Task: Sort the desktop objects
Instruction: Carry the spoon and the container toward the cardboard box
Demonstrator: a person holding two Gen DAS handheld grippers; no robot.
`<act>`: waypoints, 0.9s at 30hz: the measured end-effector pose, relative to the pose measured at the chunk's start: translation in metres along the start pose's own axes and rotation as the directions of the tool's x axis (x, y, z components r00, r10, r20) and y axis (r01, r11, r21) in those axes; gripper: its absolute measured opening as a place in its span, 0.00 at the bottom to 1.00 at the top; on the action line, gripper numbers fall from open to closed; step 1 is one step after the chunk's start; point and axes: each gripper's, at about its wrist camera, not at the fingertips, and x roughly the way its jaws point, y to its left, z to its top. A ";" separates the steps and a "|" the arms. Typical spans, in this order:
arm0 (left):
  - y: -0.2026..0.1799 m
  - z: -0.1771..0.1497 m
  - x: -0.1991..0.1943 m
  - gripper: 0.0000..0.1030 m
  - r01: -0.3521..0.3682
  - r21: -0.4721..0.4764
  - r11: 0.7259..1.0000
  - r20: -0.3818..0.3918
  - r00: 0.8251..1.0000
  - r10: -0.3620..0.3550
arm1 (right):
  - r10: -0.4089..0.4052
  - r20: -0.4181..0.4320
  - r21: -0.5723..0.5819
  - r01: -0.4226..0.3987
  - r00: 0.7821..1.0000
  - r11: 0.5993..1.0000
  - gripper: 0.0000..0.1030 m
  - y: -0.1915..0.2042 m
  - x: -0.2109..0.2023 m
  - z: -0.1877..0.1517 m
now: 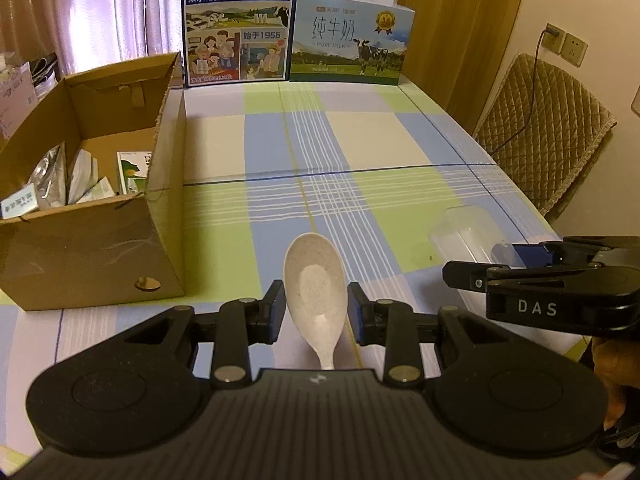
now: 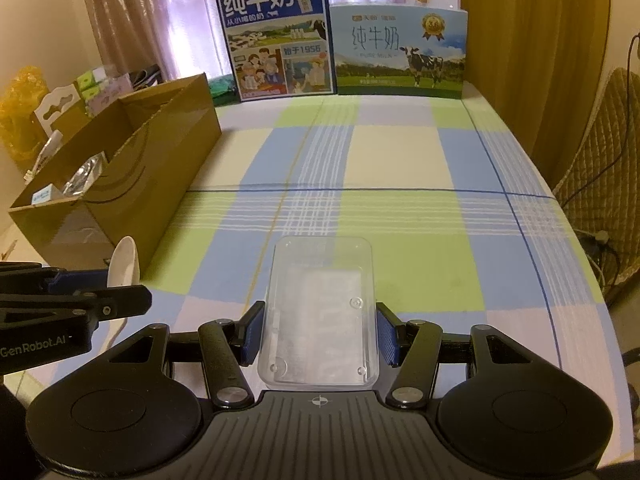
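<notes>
White speckled spoon (image 1: 316, 280) lying between open left tongs (image 1: 316, 312), long axis running along fingers, bowl forward, not yet pinched. Right tongs (image 2: 319, 332) straddling clear tray (image 2: 320, 312), gaps showing. Cardboard box (image 1: 100, 216) sitting left, nearer left tongs.

two milk cartons (image 1: 240, 20) upright, far edge | quilted chair (image 1: 544, 128) | curtains (image 1: 80, 8)

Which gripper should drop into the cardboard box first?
Left. The left gripper brackets the spoon right beside the box. The right gripper, around the clear tray, sits farther away.
</notes>
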 end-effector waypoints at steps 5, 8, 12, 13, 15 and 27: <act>0.000 0.000 -0.011 0.27 -0.007 0.011 1.000 0.016 1.000 0.007 | -0.002 0.013 -0.006 0.002 1.000 1.000 0.52 0.005 -0.012 0.000; 0.000 0.000 -0.016 0.27 -0.007 0.011 1.000 0.021 1.000 0.007 | -0.004 0.021 -0.005 0.004 1.000 1.000 0.52 0.005 -0.018 0.002; -0.001 -0.001 -0.023 0.27 -0.008 0.017 1.000 0.030 1.000 0.007 | -0.002 0.035 -0.009 0.002 0.999 1.000 0.52 0.008 -0.025 0.004; -0.001 -0.001 -0.025 0.27 -0.008 0.018 1.000 0.033 0.999 0.007 | -0.001 0.037 -0.010 0.002 0.999 1.000 0.52 0.009 -0.027 0.005; 0.000 -0.001 -0.028 0.27 -0.008 0.017 1.000 0.038 0.999 0.007 | 0.001 0.042 -0.014 -0.001 0.999 1.000 0.52 0.012 -0.030 0.007; 0.006 0.003 -0.043 0.27 -0.014 0.015 1.000 0.064 0.998 0.013 | 0.013 0.062 -0.034 -0.010 0.998 0.999 0.52 0.023 -0.036 0.016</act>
